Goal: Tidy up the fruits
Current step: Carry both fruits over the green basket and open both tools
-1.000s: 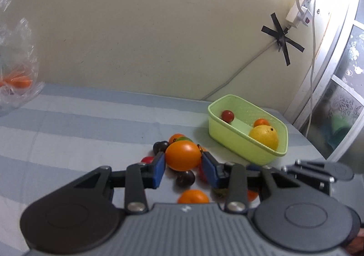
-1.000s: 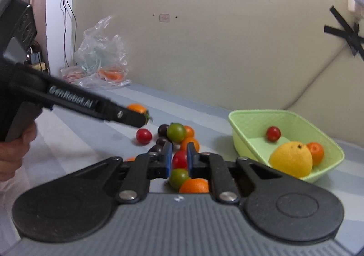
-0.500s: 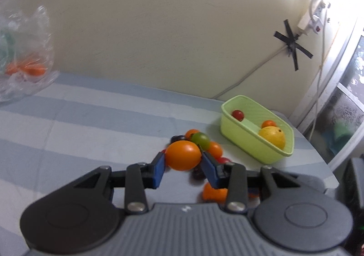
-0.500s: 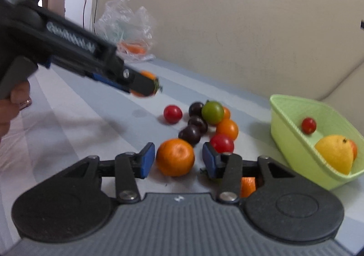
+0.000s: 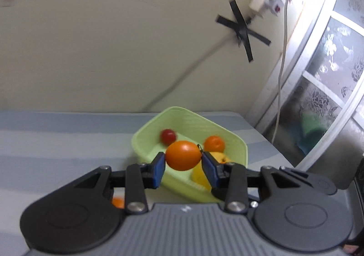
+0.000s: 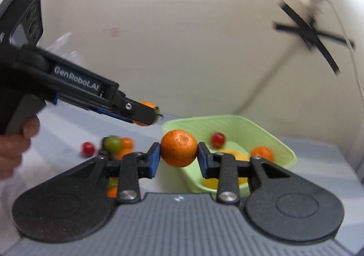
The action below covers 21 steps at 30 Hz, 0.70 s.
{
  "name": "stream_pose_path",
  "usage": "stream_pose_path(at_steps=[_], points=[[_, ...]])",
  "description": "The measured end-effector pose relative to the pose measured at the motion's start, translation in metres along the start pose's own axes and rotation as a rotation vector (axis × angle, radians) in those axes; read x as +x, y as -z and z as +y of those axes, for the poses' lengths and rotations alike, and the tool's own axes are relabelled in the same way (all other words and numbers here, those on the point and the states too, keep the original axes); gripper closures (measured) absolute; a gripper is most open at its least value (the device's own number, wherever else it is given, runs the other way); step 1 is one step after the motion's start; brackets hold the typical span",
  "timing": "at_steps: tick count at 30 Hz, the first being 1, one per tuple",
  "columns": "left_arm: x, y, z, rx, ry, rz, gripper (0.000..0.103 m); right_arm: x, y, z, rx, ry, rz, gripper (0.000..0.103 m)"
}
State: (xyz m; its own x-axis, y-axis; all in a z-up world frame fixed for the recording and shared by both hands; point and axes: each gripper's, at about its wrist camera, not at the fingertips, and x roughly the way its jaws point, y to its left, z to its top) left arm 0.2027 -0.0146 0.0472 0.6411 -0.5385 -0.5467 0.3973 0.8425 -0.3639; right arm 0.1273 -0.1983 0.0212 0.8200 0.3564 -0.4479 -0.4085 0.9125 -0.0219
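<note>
My left gripper is shut on a smooth orange tomato and holds it in the air just before the light green basket. The basket holds a red cherry tomato, a small orange and a yellow citrus. My right gripper is shut on a dimpled tangerine, lifted near the basket. The left gripper shows in the right wrist view, above the table, left of the basket. Loose fruit lies on the striped table.
A red cherry tomato and other small fruit lie left of the basket. An orange fruit lies under my left gripper. The cream wall with taped cable stands behind. A window is at the right, past the table edge.
My right gripper has shut on the tangerine and lifted it toward the basket. My left gripper has swung right with its orange tomato, now facing the basket.
</note>
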Motion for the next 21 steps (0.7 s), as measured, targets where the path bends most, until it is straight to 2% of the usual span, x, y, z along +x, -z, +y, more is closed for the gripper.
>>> stream_pose_path(at_steps=[4,8,9,11,14,17,21], points=[[0.036,-0.006,0.003,-0.010,-0.006,0.059,0.067,0.006,0.004,-0.010,0.018,0.000,0.008,0.065],[0.053,-0.006,0.009,-0.011,-0.027,0.092,0.067,0.013,0.008,-0.002,-0.042,0.006,0.006,0.065],[0.053,-0.006,0.010,-0.008,-0.031,0.092,0.065,0.015,0.009,0.000,-0.055,0.010,0.003,0.064],[0.053,-0.008,0.007,0.006,-0.045,0.083,0.055,0.020,0.008,0.000,-0.061,0.014,-0.006,0.064],[0.045,-0.011,0.007,0.015,-0.045,0.067,0.053,0.022,0.007,-0.001,-0.044,0.012,-0.017,0.057],[0.019,-0.016,0.013,0.002,-0.036,0.014,0.053,0.014,0.006,-0.002,-0.022,0.009,-0.040,0.056],[-0.027,-0.011,0.029,-0.034,-0.060,-0.046,0.053,-0.009,0.006,-0.001,0.005,-0.019,-0.067,0.057]])
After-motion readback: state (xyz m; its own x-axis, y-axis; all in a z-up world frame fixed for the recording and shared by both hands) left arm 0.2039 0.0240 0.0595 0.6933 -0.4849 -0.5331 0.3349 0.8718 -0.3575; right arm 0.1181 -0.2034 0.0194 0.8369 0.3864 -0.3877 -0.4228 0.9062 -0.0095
